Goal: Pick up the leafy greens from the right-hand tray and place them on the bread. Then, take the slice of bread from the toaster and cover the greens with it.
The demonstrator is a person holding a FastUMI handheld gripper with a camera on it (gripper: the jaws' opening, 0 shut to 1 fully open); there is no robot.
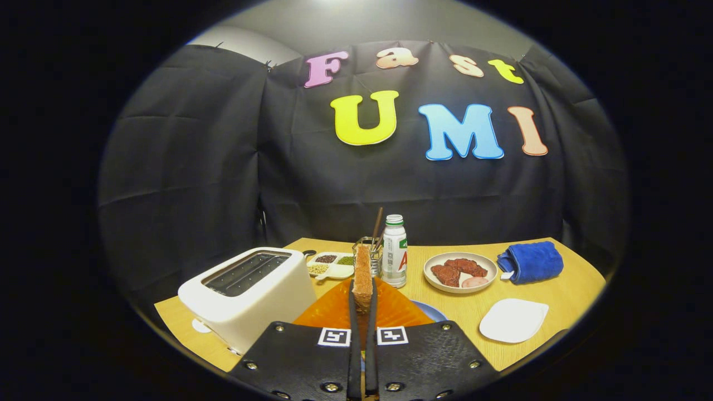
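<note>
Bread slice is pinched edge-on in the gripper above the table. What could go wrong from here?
1. The gripper is shut on the bread slice near its lower edge only, with most of it standing free above the fingers; tilting it flat could make it pivot or slip.
2. The bread slice hides the spot straight ahead, so lowering is partly blind.
3. The bottle and wire holder stand just beyond; overshooting forward could knock them over.

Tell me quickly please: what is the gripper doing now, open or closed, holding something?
Gripper: closed, fingers pressing on both sides of an upright bread slice, held above the table.
</note>
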